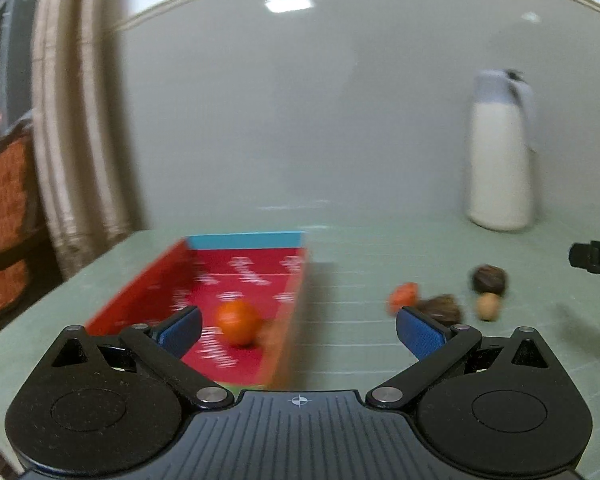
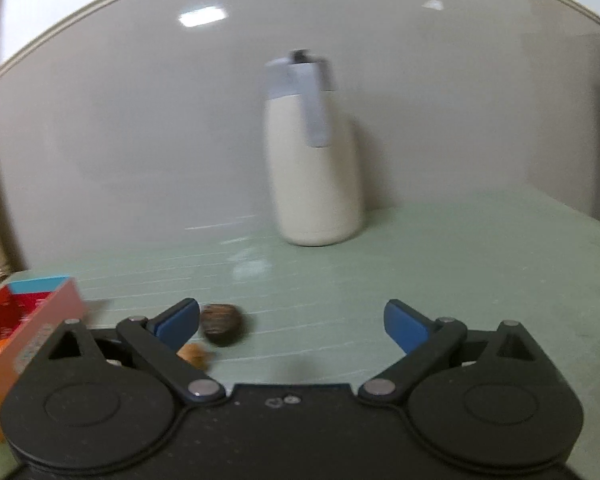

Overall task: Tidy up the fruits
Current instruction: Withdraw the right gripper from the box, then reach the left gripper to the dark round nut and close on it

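An open red box (image 1: 268,264) with a blue far wall lies on the pale green table and holds an orange fruit (image 1: 238,322). My left gripper (image 1: 298,330) is open and empty, above the box's right wall. To its right lie a small red fruit (image 1: 402,296), two dark brown round fruits (image 1: 440,308) (image 1: 489,278) and a small tan one (image 1: 488,306). My right gripper (image 2: 292,324) is open and empty; a dark brown fruit (image 2: 222,330) and a tan one (image 2: 194,354) lie by its left finger. The box (image 2: 40,320) shows at far left.
A cream thermos jug with a grey lid (image 1: 500,152) stands at the back by the wall, also in the right wrist view (image 2: 314,152). A curtain (image 1: 76,120) and a wooden chair (image 1: 4,200) are off the table's left edge. The other gripper's tip (image 1: 596,258) shows at right.
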The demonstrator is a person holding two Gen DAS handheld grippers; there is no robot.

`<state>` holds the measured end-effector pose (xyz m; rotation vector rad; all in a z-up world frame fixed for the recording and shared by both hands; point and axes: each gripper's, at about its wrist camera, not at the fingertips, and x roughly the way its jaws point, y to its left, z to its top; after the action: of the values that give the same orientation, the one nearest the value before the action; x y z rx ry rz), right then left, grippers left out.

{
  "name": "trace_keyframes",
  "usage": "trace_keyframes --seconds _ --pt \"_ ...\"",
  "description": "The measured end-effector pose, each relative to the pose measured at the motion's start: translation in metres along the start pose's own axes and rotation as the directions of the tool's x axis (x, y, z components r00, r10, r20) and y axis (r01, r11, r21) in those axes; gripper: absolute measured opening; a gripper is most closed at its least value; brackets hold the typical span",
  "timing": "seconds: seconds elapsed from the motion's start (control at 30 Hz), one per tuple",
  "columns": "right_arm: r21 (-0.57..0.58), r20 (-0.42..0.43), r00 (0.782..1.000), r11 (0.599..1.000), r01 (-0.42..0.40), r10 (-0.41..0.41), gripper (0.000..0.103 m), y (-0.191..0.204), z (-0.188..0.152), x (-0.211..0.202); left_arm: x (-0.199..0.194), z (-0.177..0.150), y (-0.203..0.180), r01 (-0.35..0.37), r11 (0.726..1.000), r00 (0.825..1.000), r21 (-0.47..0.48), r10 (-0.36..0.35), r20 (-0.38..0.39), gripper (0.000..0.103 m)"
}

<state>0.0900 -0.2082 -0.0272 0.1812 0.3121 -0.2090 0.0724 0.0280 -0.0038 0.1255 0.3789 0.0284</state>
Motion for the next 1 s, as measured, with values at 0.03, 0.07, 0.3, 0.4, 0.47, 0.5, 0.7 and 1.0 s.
trace_keyframes --seconds 0.03,0.07,0.3,0.4,0.47,0.5,0.7,1.0 --pt "0.01 -0.003 1.0 1.0 0.007 -0.007 0.099 -0.006 0.0 -0.001 0.004 0.002 -0.008 0.02 1.0 1.0 0.009 -0.02 -0.007 0.102" --pt "0.026 -0.007 1.0 1.0 0.006 -0.006 0.1 -0.012 0.001 -0.001 0.008 0.003 -0.017 0.039 0.999 0.999 0.017 -0.039 -0.013 0.102" --pt "0.069 0.003 0.999 0.997 0.032 -0.033 0.101 -0.045 0.001 -0.007 0.049 0.009 -0.064 0.109 0.994 0.989 0.032 -0.105 -0.102 0.075" --pt "0.093 0.0 1.0 0.995 0.031 -0.031 0.101 -0.056 0.001 -0.009 0.065 0.009 -0.075 0.117 0.993 0.983 0.002 -0.116 -0.141 0.075" --pt "0.105 0.001 1.0 0.994 0.031 -0.032 0.101 -0.06 0.003 -0.01 0.07 0.009 -0.081 0.125 0.992 0.981 -0.003 -0.124 -0.15 0.075" --pt "0.108 0.003 1.0 0.994 0.029 -0.029 0.101 -0.061 0.003 -0.01 0.072 0.01 -0.084 0.131 0.991 0.979 -0.005 -0.13 -0.156 0.074" --pt "0.095 0.005 1.0 0.995 0.009 -0.009 0.102 -0.061 0.005 -0.013 0.09 0.01 -0.098 0.183 0.983 0.958 -0.033 -0.186 -0.217 0.05" --pt "0.076 0.002 1.0 0.997 -0.001 0.001 0.102 -0.06 0.004 -0.016 0.1 0.009 -0.098 0.184 0.98 0.952 -0.079 -0.198 -0.233 0.041"
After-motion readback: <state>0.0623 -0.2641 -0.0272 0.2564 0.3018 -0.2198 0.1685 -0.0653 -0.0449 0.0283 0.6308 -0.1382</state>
